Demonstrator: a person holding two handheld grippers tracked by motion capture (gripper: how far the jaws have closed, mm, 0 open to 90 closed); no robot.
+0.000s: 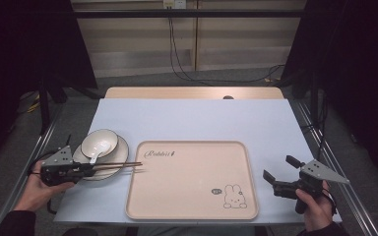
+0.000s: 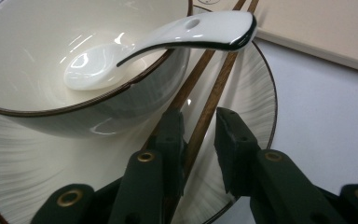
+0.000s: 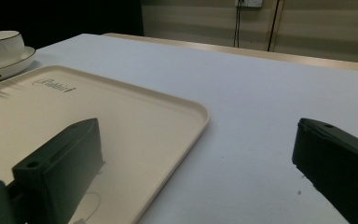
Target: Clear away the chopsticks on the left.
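Note:
A pair of brown chopsticks [image 1: 115, 166] lies across a white plate [image 1: 119, 158], tips reaching over the left edge of the beige tray [image 1: 192, 194]. On the plate stands a white bowl [image 1: 109, 137] holding a white spoon [image 1: 97, 151]. My left gripper [image 1: 89, 169] sits low at the plate's near rim. In the left gripper view its jaws stand narrowly apart around the chopsticks [image 2: 209, 102], with a thin gap on the right side. The bowl [image 2: 23, 70] and spoon [image 2: 168, 39] are just beyond. My right gripper [image 1: 279, 173] is open wide, right of the tray [image 3: 121, 121].
The tray carries a rabbit drawing [image 1: 234, 196] and a printed word [image 1: 160, 154]. A pale blue cover [image 1: 197, 118] lies over the table, and the wooden table edge [image 1: 192, 92] shows at the back. Cables [image 1: 177, 64] hang behind the table.

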